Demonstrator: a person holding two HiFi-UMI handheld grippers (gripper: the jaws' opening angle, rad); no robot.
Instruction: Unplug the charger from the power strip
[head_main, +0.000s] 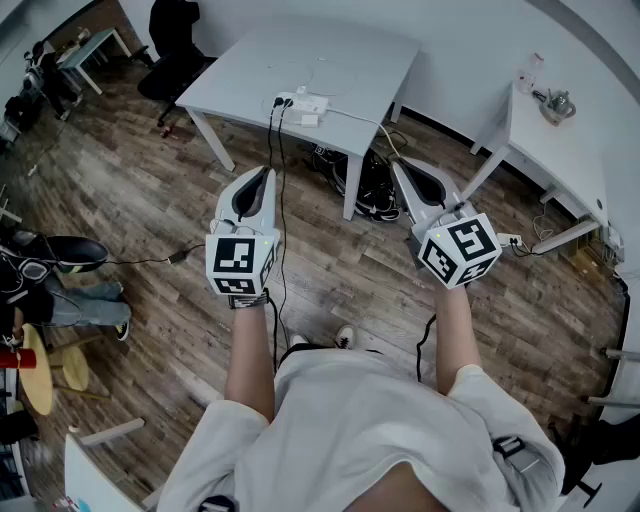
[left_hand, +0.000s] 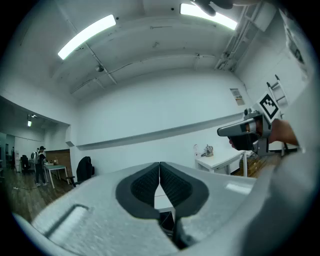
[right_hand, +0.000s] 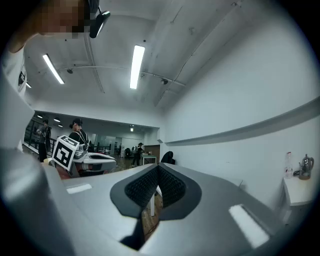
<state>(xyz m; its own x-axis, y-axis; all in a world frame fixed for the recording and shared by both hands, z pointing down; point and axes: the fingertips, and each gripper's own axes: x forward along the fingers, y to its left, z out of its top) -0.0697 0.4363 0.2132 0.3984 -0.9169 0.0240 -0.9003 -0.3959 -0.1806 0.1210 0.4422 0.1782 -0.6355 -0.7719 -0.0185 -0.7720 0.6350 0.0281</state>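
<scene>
A white power strip (head_main: 300, 101) lies near the front edge of the white table (head_main: 340, 55), far ahead of me. Black cables (head_main: 277, 130) hang from it to the floor. A small white charger (head_main: 310, 120) sits beside it, with a white cord running right. Both grippers are held level over the wooden floor, well short of the table. My left gripper (head_main: 267, 172) (left_hand: 159, 164) is shut, its pads meeting with nothing between them. My right gripper (head_main: 396, 162) (right_hand: 158, 166) is likewise shut and empty.
Dark bags and shoes (head_main: 365, 185) lie under the table. A second white table (head_main: 560, 140) with a kettle (head_main: 556, 105) stands at the right. A black chair (head_main: 175, 50) is at the back left. A person's legs (head_main: 60, 290) and a yellow stool (head_main: 40, 365) are at the left.
</scene>
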